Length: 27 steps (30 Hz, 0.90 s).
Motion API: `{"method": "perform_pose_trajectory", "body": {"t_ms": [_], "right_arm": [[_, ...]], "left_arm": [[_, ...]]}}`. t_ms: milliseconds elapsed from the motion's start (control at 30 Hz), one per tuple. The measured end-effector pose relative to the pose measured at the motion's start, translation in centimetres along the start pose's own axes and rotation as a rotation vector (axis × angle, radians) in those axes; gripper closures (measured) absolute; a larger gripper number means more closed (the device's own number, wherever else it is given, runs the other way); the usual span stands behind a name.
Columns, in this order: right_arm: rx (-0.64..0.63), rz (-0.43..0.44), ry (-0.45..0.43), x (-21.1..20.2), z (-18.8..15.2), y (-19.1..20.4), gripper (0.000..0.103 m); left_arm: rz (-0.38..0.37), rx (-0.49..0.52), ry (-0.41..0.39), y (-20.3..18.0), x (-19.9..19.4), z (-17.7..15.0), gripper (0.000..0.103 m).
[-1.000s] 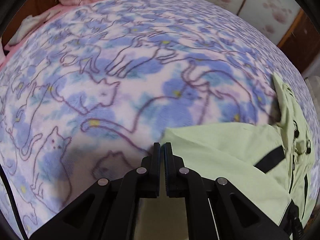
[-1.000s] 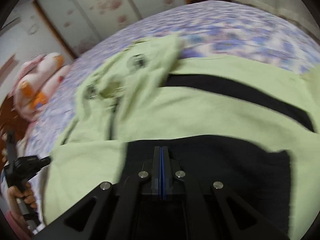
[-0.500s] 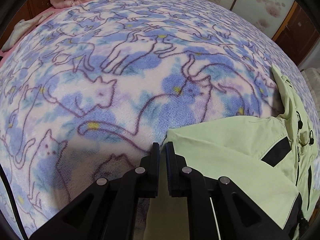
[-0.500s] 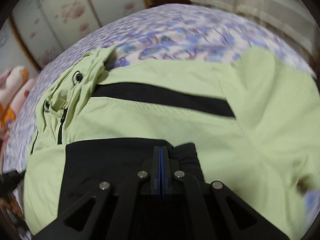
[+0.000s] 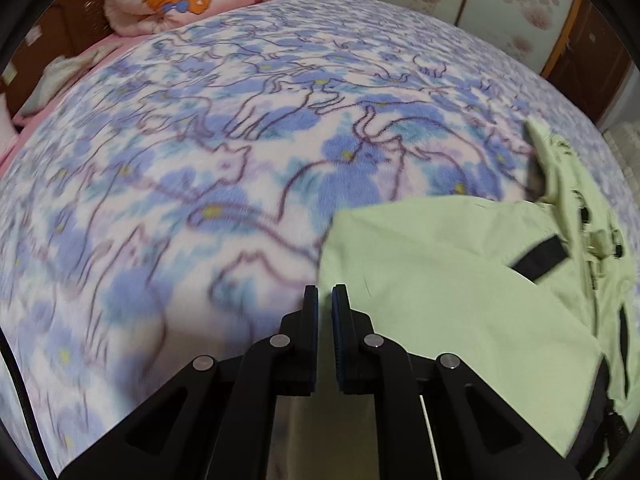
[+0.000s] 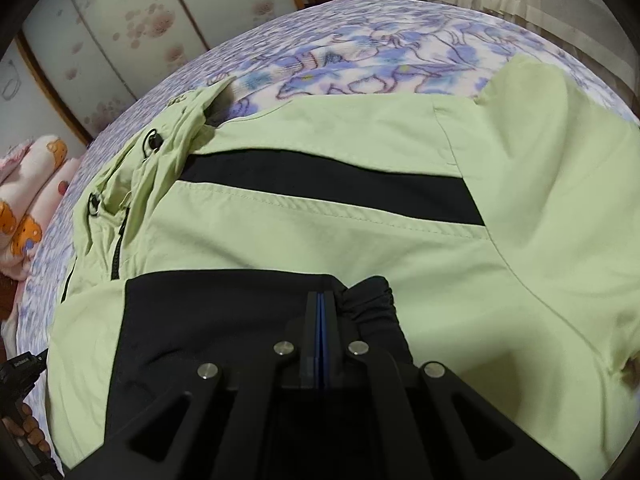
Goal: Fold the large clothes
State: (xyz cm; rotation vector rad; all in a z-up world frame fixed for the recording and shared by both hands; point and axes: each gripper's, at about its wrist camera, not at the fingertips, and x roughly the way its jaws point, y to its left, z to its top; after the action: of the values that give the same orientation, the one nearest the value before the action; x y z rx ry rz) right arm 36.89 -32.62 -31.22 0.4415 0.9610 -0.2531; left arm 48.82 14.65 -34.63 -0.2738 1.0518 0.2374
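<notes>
Left wrist view shows fleecy cat-print blanket (image 5: pixel 240 160) under the smooth green jacket (image 5: pixel 460 280); left gripper (image 5: pixel 325 300) slightly parted, empty; only the right view shows the right gripper (image 6: pixel 320 300) pinching, seemingly, its gathered black hem (image 6: pixel 368 296).

You have a light green jacket (image 6: pixel 340 232) with black panels spread flat on the bed. A black band (image 6: pixel 328 184) runs across its chest, and a wide black panel (image 6: pixel 216 320) covers the near part, bunched at one corner. Its hood (image 6: pixel 160 160), with black cord toggles, lies crumpled at the far left; a sleeve (image 6: pixel 560 184) folds across at the right.
</notes>
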Motion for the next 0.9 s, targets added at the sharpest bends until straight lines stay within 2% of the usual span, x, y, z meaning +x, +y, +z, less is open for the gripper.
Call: {"method": "perform_pose_trajectory", "body": {"t_ms": [67, 133, 267, 433, 500, 633, 800, 900], "right_arm": [[-0.063, -0.014, -0.005, -0.6, -0.3, 0.5, 0.103], [-0.102, 0.003, -0.012, -1.5, -1.2, 0.7, 0.103], [-0.156, 0.110, 0.033, -4.5, -3.4, 0.5, 0.100], [-0.181, 0.242, 0.181, -8.4, -6.9, -1.7, 0.100], [-0.205, 0.276, 0.260, -9.5, -8.3, -3.0, 0.100], [-0.256, 0.307, 0.350, -12.0, -10.3, -6.6, 0.100], [-0.257, 0.301, 0.418, -14.5, -11.0, -12.5, 0.100], [-0.195, 0.266, 0.424, -15.5, -10.4, -17.4, 0.100]], "left_arm": [[-0.011, -0.024, -0.013, -0.1, -1.8, -1.7, 0.097], [0.015, -0.028, -0.027, -0.4, -3.8, -3.7, 0.097], [0.077, -0.026, -0.030, -2.3, -7.9, -9.2, 0.094], [0.105, -0.046, 0.015, -7.0, -13.1, -16.6, 0.087], [0.106, -0.045, 0.032, -9.0, -15.0, -19.1, 0.086], [0.110, -0.009, 0.076, -14.3, -18.6, -24.2, 0.083], [0.028, 0.054, 0.132, -20.8, -21.1, -29.0, 0.079], [0.006, 0.147, 0.176, -25.3, -21.9, -31.8, 0.079]]}}
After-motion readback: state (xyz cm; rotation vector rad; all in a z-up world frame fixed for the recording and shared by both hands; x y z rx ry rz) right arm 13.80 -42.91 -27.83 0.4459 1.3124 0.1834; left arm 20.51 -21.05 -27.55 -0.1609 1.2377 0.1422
